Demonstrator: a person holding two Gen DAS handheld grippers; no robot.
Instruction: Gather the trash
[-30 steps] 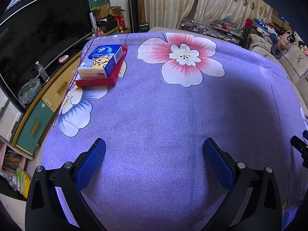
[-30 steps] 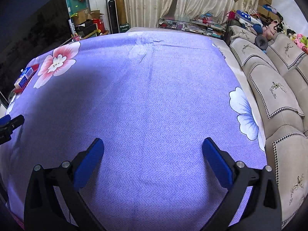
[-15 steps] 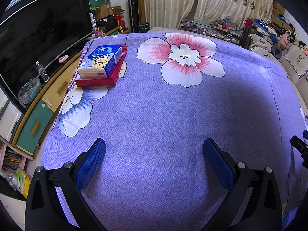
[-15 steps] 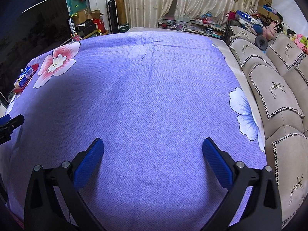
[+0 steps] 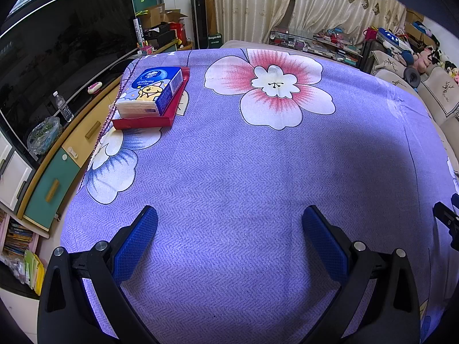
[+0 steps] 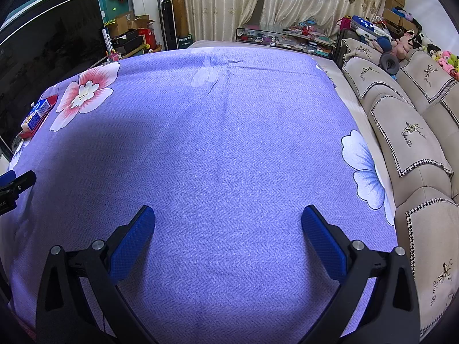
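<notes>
Two black hand-held grippers with blue pads, left gripper (image 5: 229, 226) and right gripper (image 6: 228, 223), are hovering spread wide and empty over the purple flowered tablecloth (image 5: 243, 172). We are finding no trash in either view; we are judging the blue tissue pack (image 5: 152, 90) on the flat red box (image 5: 149, 116) parked aside, at the far-left edge.

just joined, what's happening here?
Nothing is held. The left gripper and right gripper both hang open over a purple floral cloth. No trash shows on it. The only items are a blue tissue pack lying on a red box at the cloth's far left edge.
</notes>
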